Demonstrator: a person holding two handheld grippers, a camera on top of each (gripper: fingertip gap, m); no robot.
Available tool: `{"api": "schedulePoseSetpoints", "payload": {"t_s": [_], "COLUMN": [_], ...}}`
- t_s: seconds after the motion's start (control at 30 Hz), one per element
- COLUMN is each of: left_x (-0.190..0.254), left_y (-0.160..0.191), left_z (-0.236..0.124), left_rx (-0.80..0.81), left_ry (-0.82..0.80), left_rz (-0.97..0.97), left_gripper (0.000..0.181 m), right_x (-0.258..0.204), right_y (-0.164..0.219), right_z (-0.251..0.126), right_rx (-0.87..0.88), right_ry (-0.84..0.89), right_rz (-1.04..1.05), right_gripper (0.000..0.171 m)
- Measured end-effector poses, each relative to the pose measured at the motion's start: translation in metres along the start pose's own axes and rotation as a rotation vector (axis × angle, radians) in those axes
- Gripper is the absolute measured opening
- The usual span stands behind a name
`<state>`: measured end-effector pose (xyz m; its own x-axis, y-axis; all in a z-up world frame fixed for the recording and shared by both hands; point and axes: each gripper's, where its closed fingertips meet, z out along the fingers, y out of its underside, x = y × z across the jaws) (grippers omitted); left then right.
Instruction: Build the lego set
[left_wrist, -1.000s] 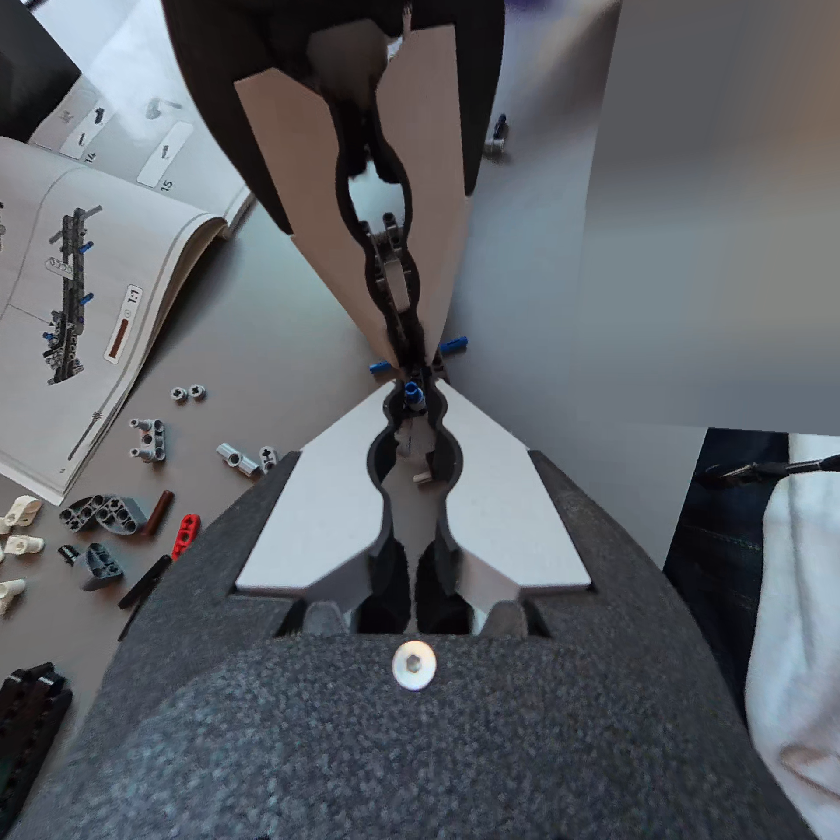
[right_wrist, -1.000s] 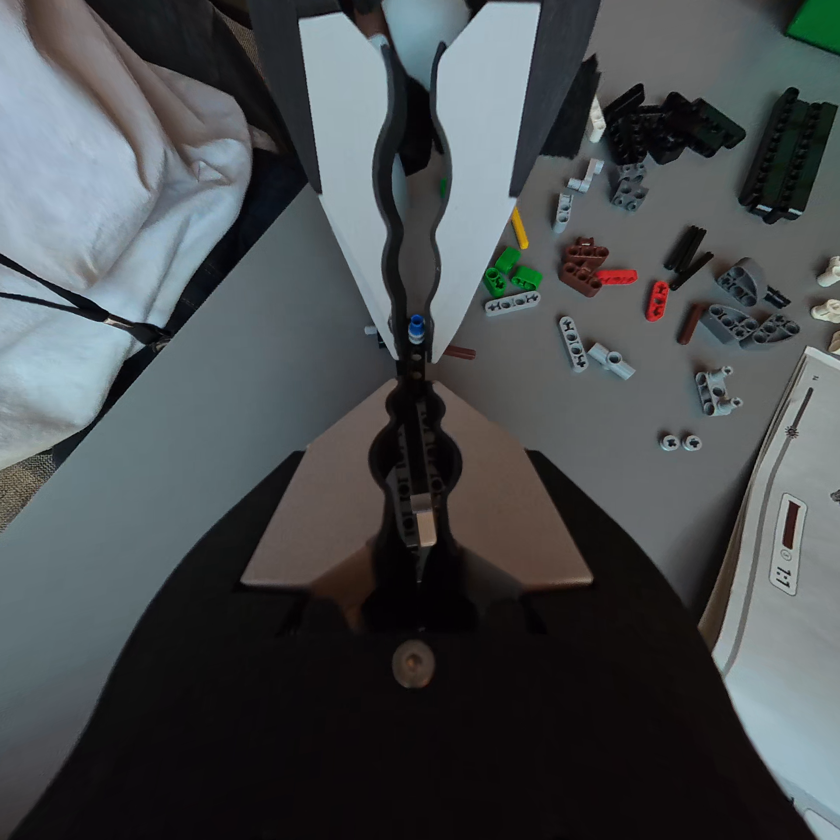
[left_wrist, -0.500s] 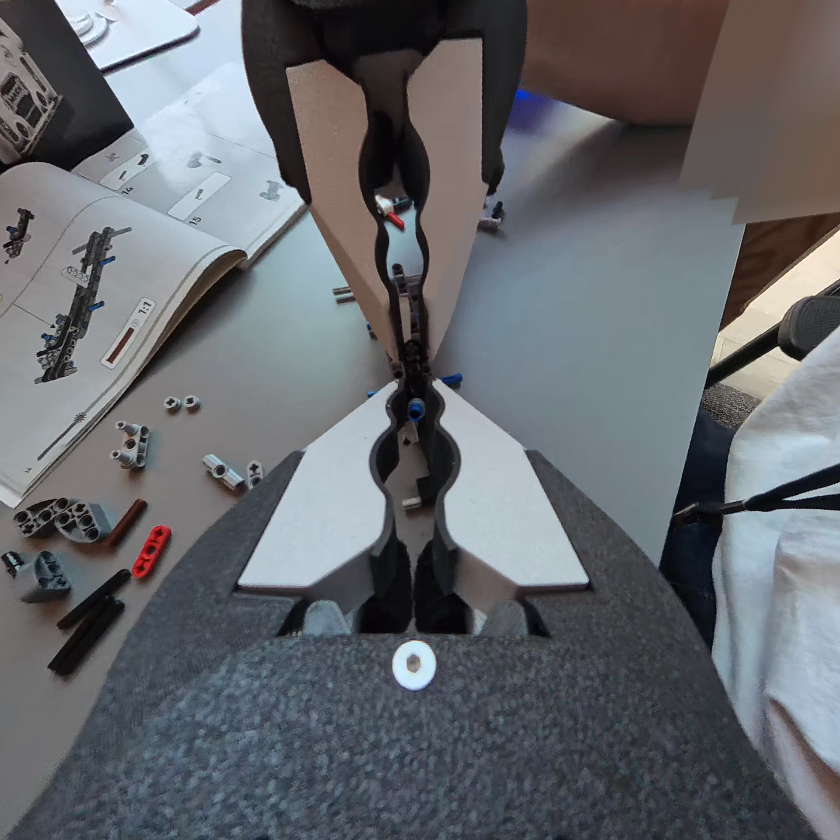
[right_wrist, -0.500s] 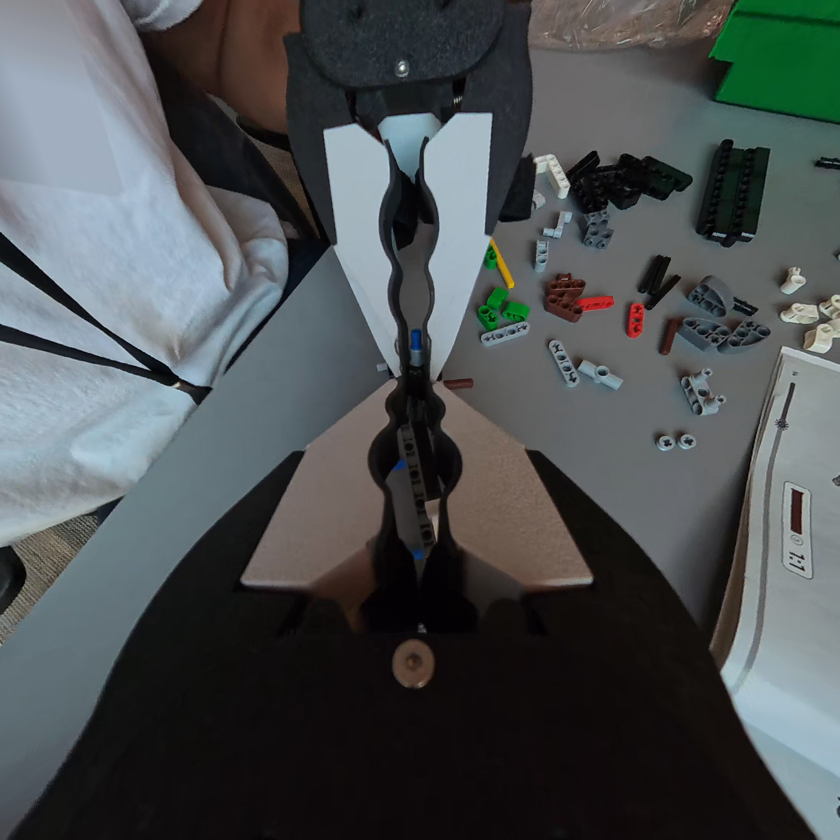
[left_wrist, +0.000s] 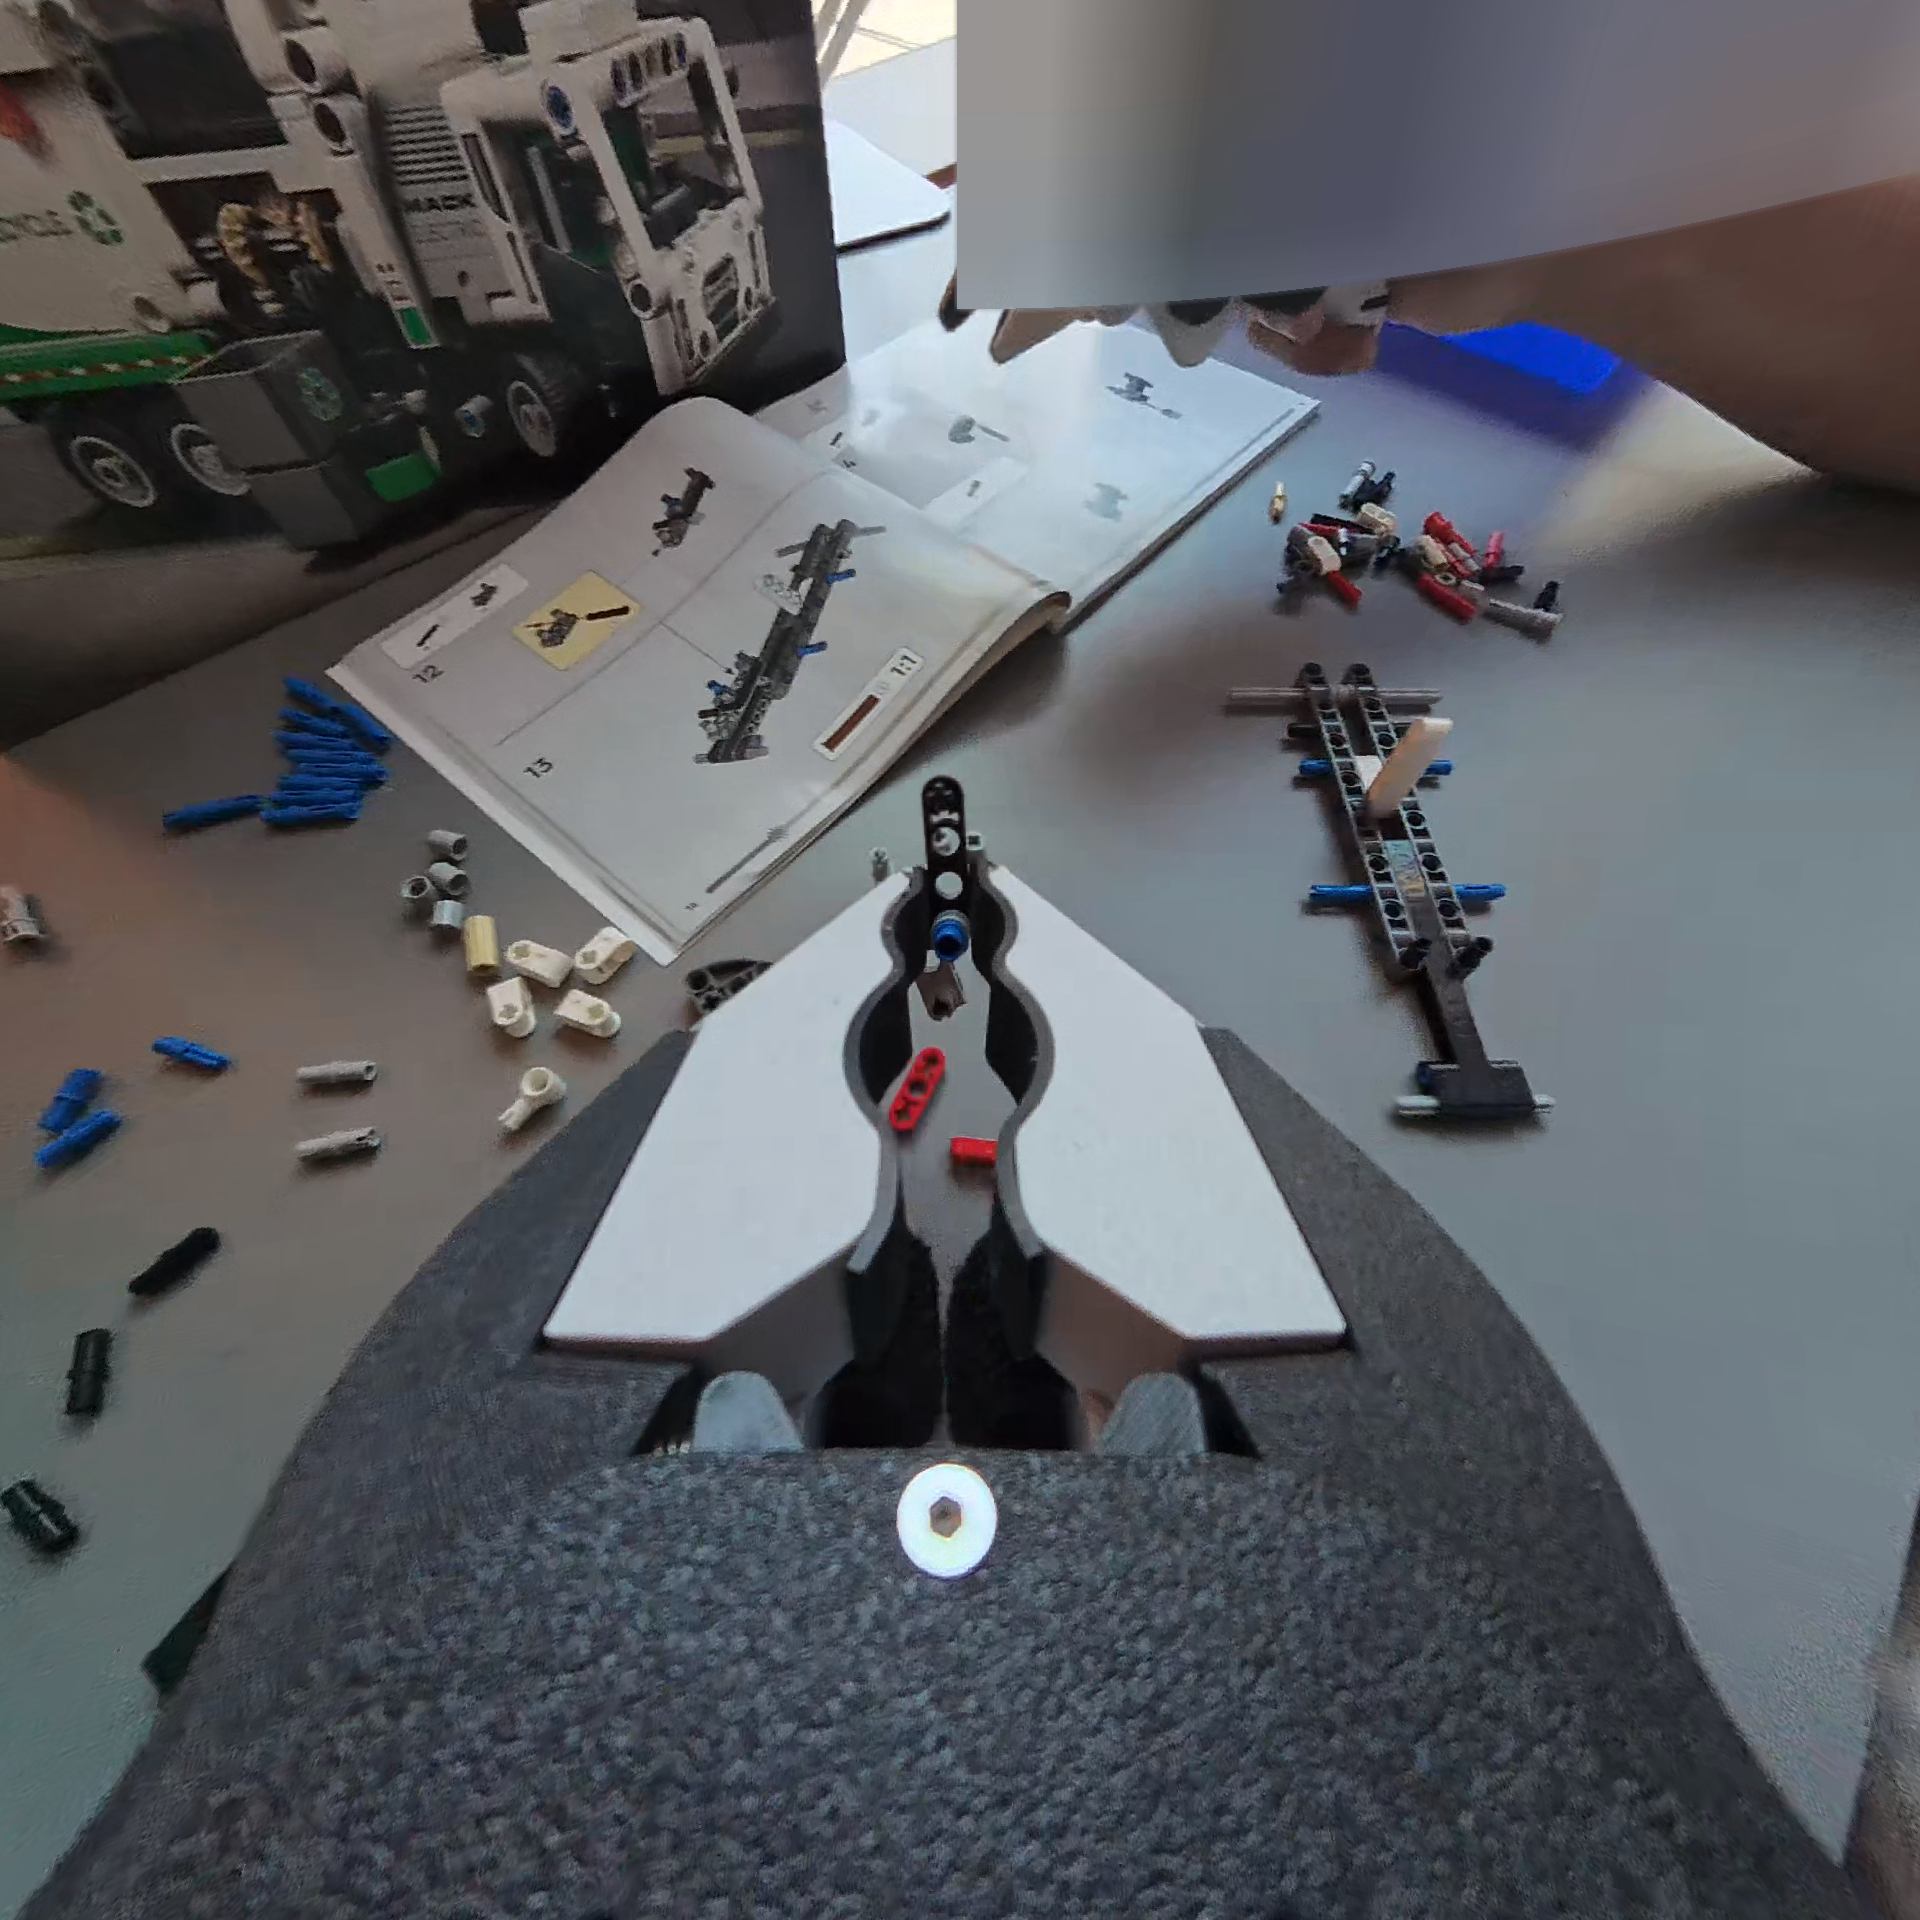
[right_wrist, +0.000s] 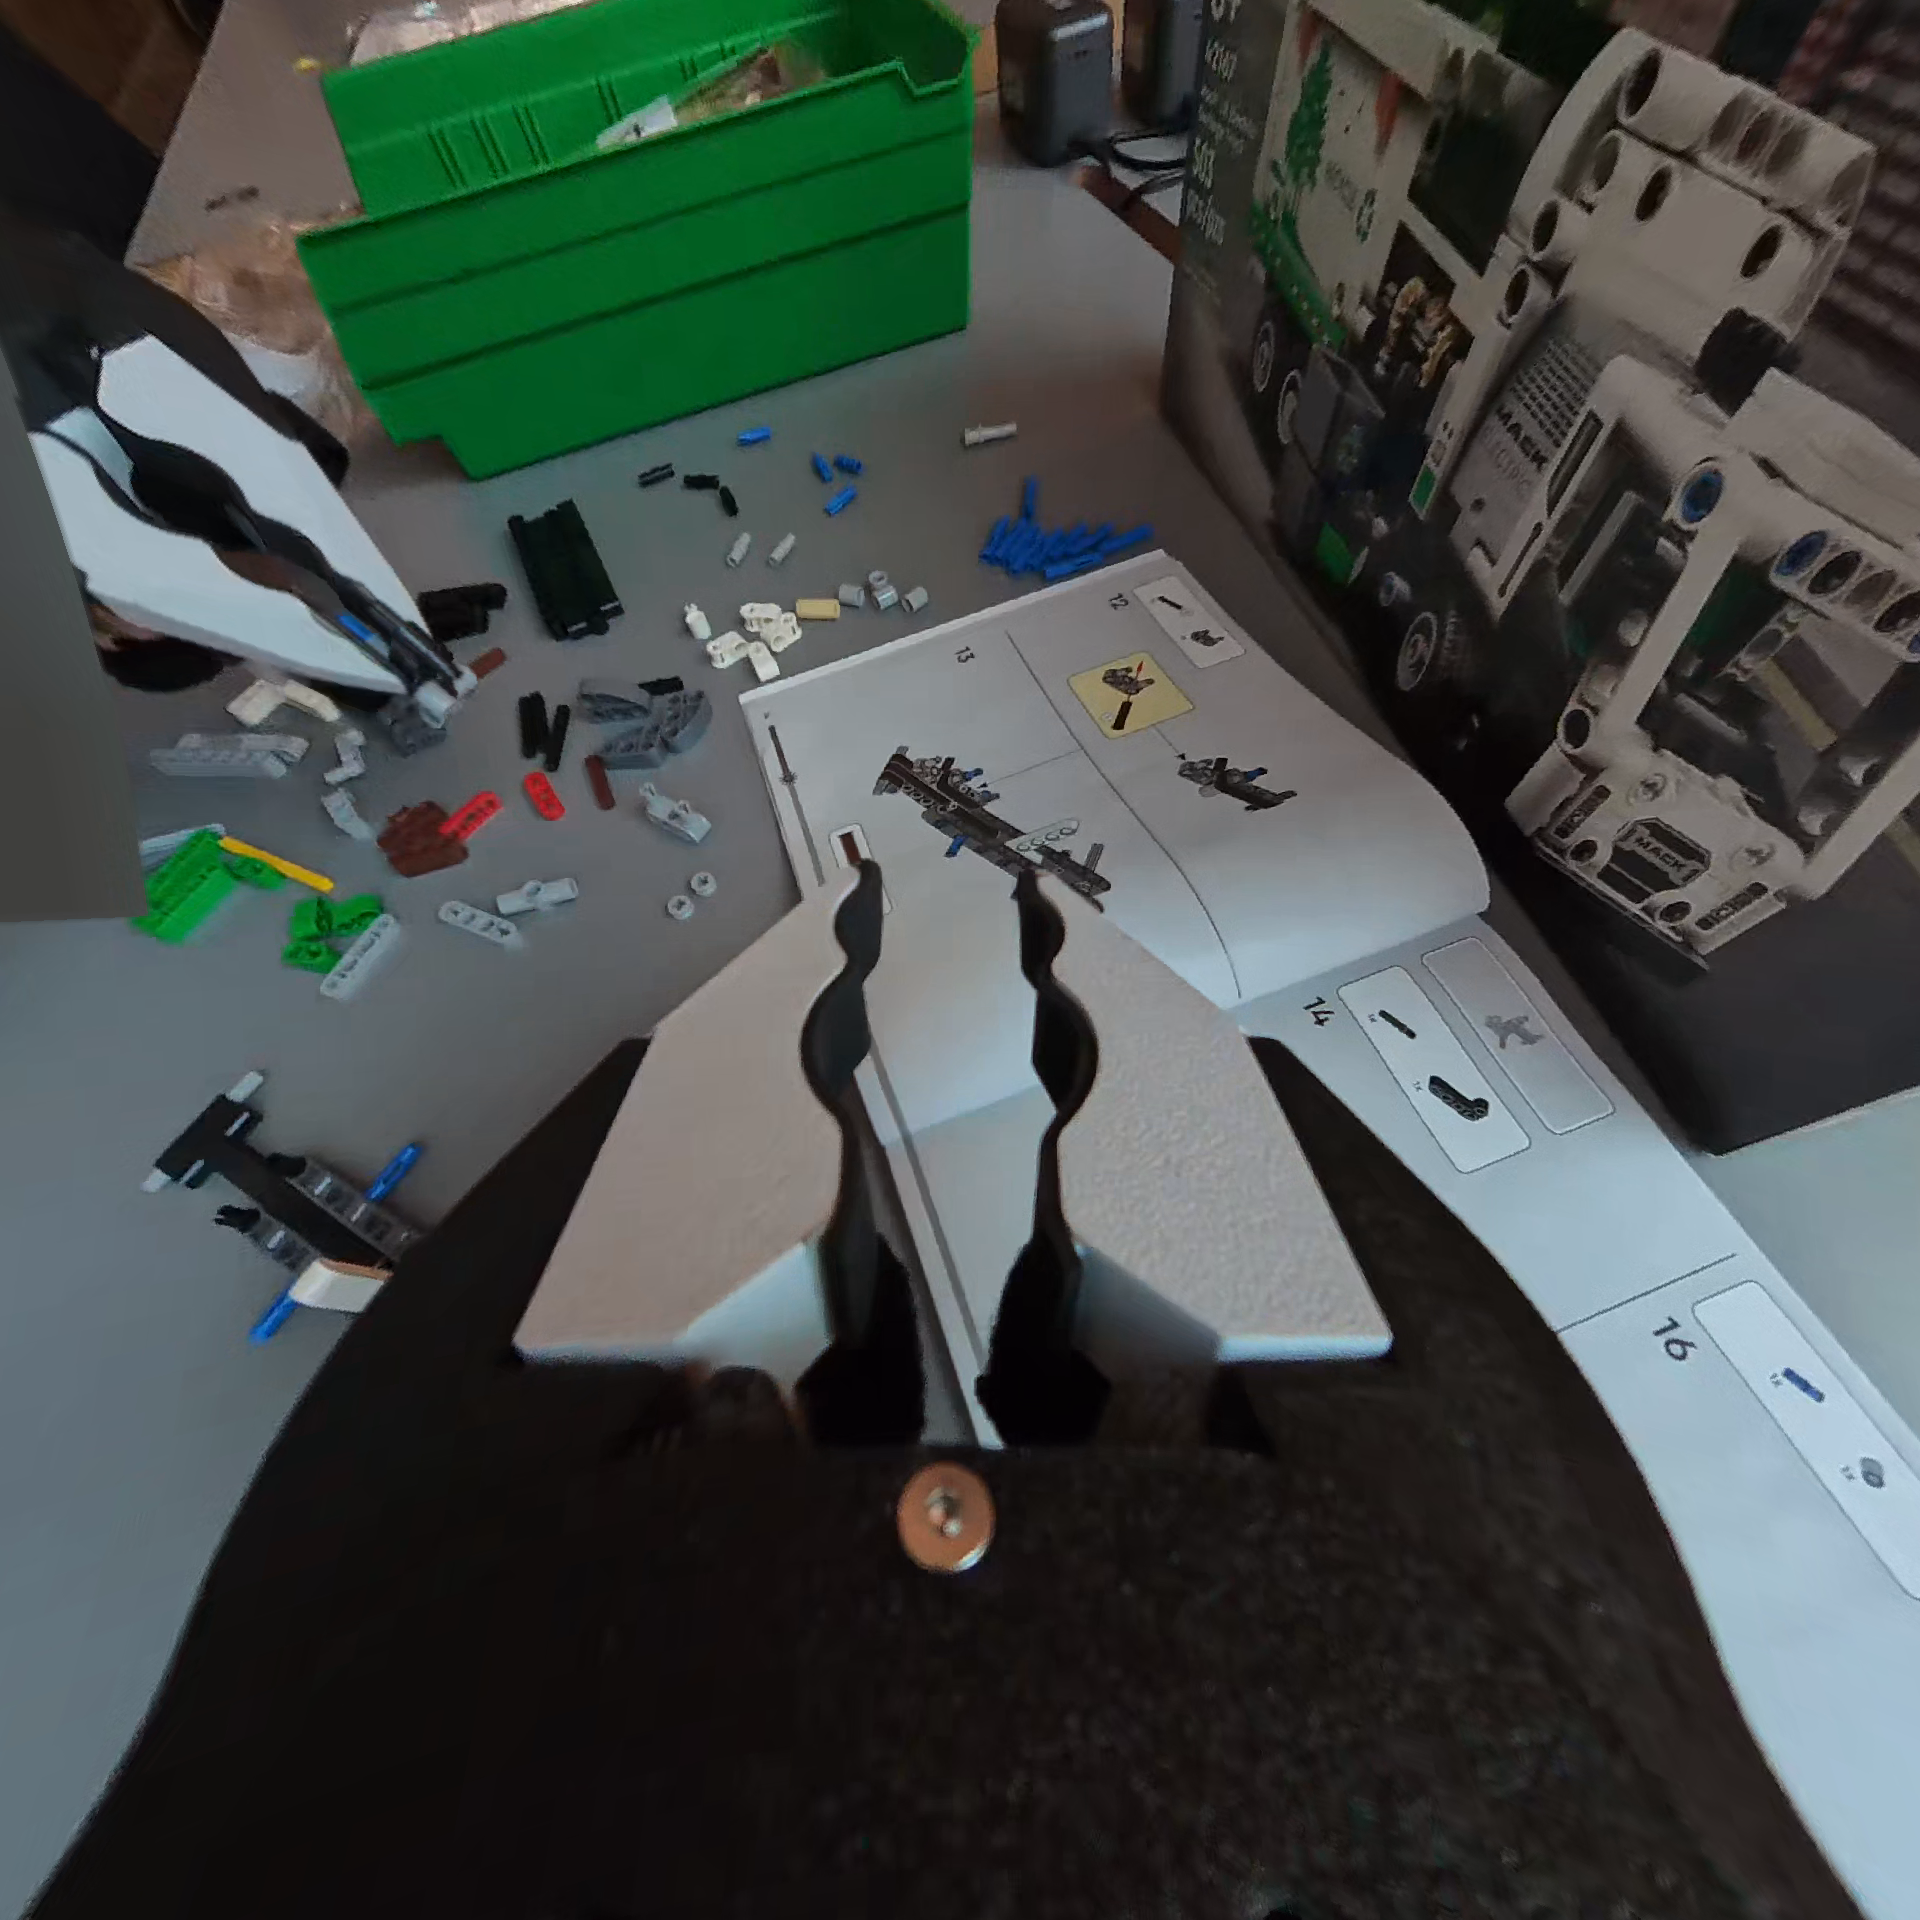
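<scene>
The left gripper (left_wrist: 948, 902) is clenched on a small black beam (left_wrist: 945, 837) while the right gripper (right_wrist: 943, 891), released, hangs over the open booklet (right_wrist: 1288, 831) on the desk (right_wrist: 582, 1060).

The right tool (right_wrist: 940, 883) has let go and drawn apart from the left tool (left_wrist: 948, 894); the long frame assembly (left_wrist: 1397, 862) now lies on the surface (left_wrist: 1662, 935)

Both wrist views look down along own fingers at close range, sharing instruction booklet (left_wrist: 727, 644) (right_wrist: 1143, 790), box (left_wrist: 416, 260) (right_wrist: 1558, 468)
</scene>
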<state>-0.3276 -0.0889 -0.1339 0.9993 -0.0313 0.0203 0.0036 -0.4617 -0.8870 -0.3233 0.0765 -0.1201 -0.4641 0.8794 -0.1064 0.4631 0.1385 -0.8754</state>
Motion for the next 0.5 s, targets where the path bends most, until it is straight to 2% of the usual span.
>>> {"api": "schedulePoseSetpoints", "payload": {"t_s": [0.2,0.37,0.5], "left_x": [-0.041,-0.051,-0.05], "left_y": [0.0,0.003,0.008], "left_z": [0.008,0.034,0.039], "left_rx": [-0.111,-0.211,-0.23], "left_ry": [-0.028,0.002,0.013], "left_rz": [-0.048,0.007,0.005], "left_gripper": [0.005,0.005,0.005], "right_x": [0.025,0.021,0.021], "right_y": [0.04,0.052,0.067], "right_z": [0.018,0.028,0.037], "right_rx": [-0.138,-0.219,-0.311], "right_ry": [0.108,0.098,0.127], "right_rz": [-0.183,-0.268,-0.355], "right_gripper": [0.023,0.022,0.021]}}
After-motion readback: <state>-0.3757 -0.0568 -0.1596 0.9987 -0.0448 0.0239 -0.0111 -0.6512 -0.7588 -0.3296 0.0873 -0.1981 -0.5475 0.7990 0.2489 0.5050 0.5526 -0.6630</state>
